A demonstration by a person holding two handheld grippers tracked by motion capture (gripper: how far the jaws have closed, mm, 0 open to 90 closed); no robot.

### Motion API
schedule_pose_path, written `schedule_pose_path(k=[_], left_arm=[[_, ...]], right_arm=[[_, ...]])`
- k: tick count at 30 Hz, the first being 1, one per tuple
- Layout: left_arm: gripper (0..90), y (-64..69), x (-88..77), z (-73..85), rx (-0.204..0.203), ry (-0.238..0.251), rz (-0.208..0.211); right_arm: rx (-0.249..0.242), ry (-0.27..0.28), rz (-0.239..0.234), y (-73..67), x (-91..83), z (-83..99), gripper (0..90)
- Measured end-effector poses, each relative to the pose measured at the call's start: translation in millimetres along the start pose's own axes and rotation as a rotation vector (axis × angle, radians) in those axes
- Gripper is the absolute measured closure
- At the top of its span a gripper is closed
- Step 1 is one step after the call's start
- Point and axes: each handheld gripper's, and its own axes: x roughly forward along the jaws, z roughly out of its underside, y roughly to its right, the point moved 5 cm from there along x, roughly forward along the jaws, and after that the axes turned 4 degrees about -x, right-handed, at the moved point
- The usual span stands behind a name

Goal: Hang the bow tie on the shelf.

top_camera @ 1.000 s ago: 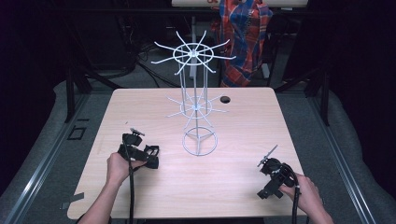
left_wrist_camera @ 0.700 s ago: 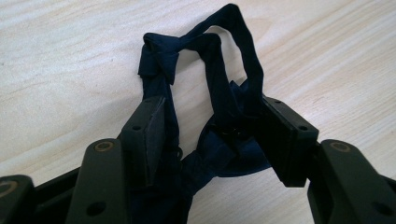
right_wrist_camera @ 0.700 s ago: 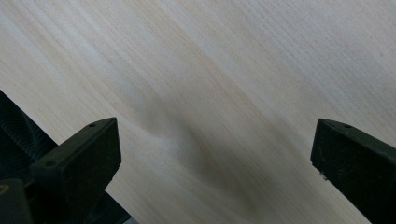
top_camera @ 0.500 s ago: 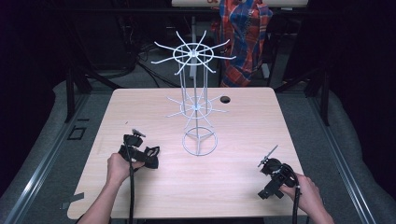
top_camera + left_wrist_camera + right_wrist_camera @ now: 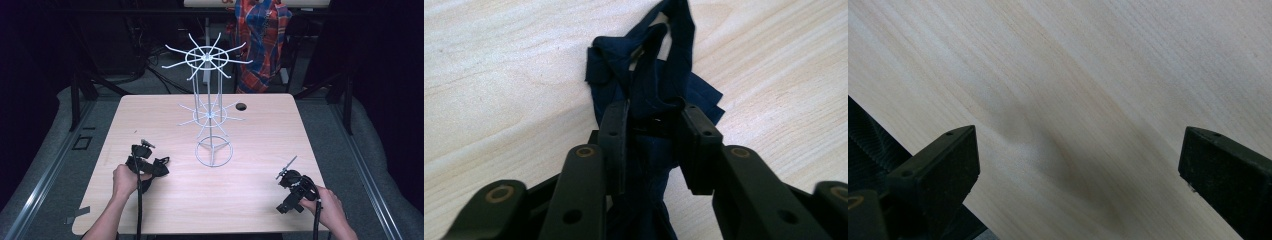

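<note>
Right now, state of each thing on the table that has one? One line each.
left gripper: jaws have just been closing; now shut on the dark blue cloth
dark blue cloth: bunched, lying on the table, pinched between the jaws
right gripper: open, nothing between the jaws, over bare table
white wire rack: upright, hooks bare
table: light wood, small dark hole near the far edge

1. I see the wire rack (image 5: 212, 112) standing mid-table, its arms spreading wide at two levels; any pass across the middle meets it.
2. Near me, the table (image 5: 240, 200) between my two hands is bare wood, open for crossing.
3. The dark cloth (image 5: 659, 85) lies bunched at my left gripper (image 5: 150, 165).
4. Under my right gripper (image 5: 290, 192) there is bare wood.
</note>
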Motion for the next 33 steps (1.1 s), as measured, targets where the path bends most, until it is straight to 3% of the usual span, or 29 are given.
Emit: schedule_pose_path(k=[14,24,33], left_arm=[[69.4,0.0,-4.0,-0.1,0.032,0.022,0.025],[69.4,-2.7,-23.0,-4.9,0.025,0.127,0.058],[69.4,1.1,-34.4,-7.5,0.037,0.18,0.101]], right_arm=[[-0.002,-0.007,0.006,0.9,-0.4,0.3,2.9],[0.02,0.018,0.009,-0.4,1.5,0.4,2.9],[0.027,0.022,0.002,0.0,1.7,0.5,2.9]])
